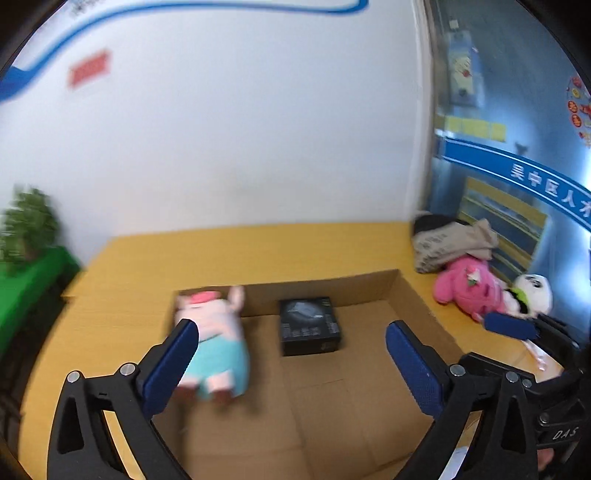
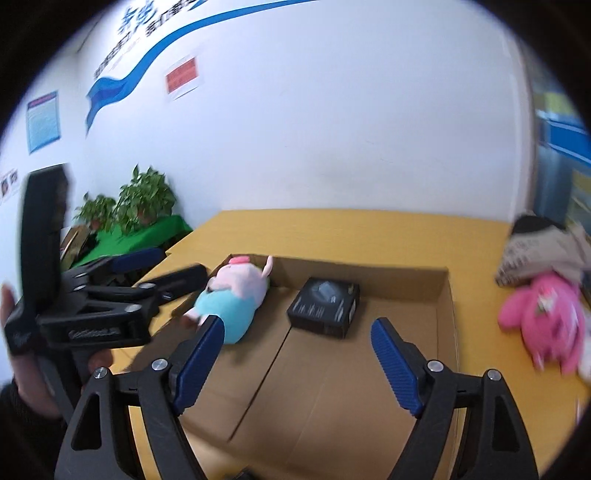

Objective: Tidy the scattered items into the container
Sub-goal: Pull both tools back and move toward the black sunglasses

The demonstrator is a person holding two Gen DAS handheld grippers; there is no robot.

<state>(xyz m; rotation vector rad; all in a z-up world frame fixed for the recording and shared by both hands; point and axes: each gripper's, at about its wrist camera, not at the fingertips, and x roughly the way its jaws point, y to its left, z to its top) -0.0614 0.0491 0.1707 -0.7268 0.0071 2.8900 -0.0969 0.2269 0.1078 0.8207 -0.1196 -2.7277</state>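
Two items in cardboard box [image 1: 417,295]: pig plush [image 1: 214,332], black box [image 1: 309,325]. Pink plush [image 1: 469,291], panda plush [image 1: 532,291] remain outside. Left gripper [image 1: 291,365], right gripper [image 2: 295,365] wide open, empty.

The blue band [image 1: 517,173] on the glass wall at the right carries white Chinese characters; "吴中区人才" can be read before the edge cuts the rest. The body of the right claw [image 1: 563,432] shows the white letters "DAS". The print on the black box [image 1: 309,325], on the red notice [image 2: 181,76] and on the wall lettering [image 2: 136,33] is too blurred to read.
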